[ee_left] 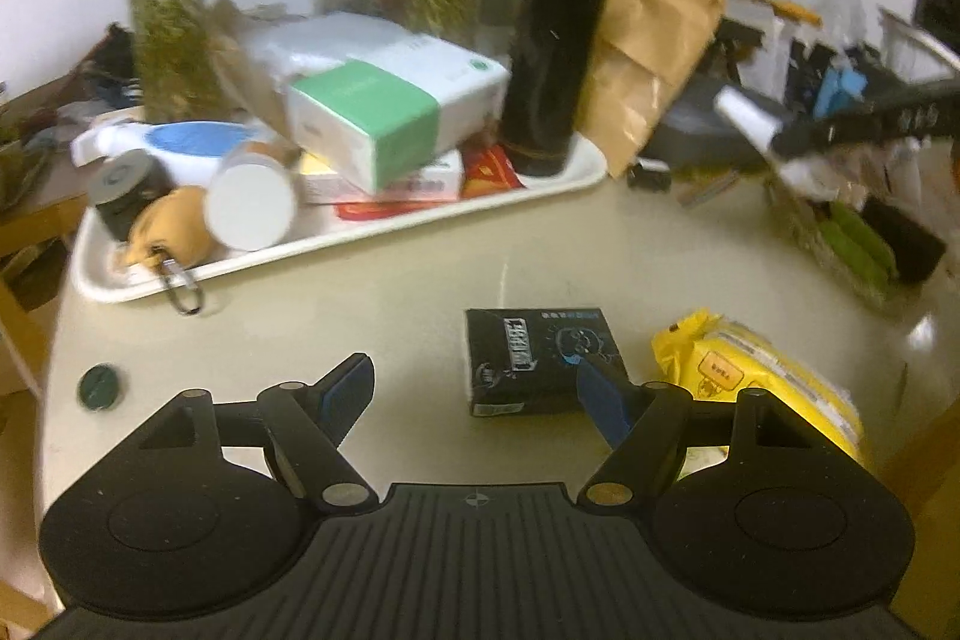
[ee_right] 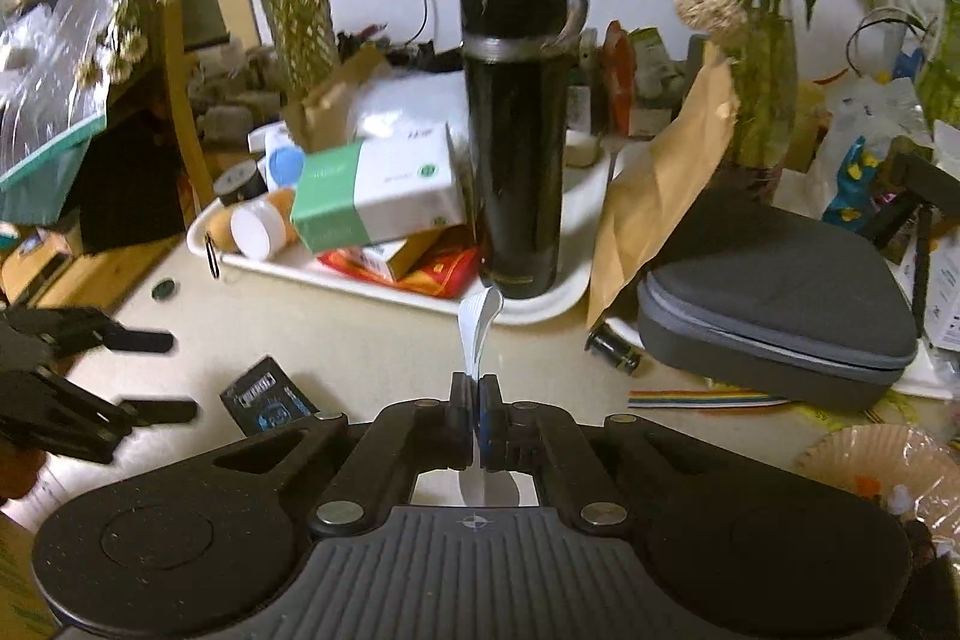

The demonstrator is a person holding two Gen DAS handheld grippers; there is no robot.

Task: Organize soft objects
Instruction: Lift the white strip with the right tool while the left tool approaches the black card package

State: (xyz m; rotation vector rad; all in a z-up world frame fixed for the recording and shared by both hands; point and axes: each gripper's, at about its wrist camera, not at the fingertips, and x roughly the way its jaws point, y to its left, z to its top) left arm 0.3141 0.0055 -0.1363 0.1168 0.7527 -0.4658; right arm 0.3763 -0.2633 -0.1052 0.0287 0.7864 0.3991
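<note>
My left gripper (ee_left: 474, 394) is open and empty, low over the cream table. A small black packet (ee_left: 540, 361) lies just ahead, near its right finger. A yellow soft pack (ee_left: 762, 382) lies to the right of it. My right gripper (ee_right: 477, 400) is shut on a thin white pack (ee_right: 477, 328), held edge-on above the table in front of the white tray (ee_right: 540, 307). The same pack shows in the left wrist view (ee_left: 753, 118), at the far right. The left gripper shows in the right wrist view (ee_right: 144, 376) at the left, beside the black packet (ee_right: 267, 394).
The white tray (ee_left: 288, 253) holds a tall black flask (ee_left: 558, 40), a green and white box (ee_left: 384, 124), jars and a tan pouch (ee_left: 171, 229). A grey zip case (ee_right: 780, 304), a brown paper bag (ee_right: 660, 196), plant vases and a small green cap (ee_left: 101, 387) stand around.
</note>
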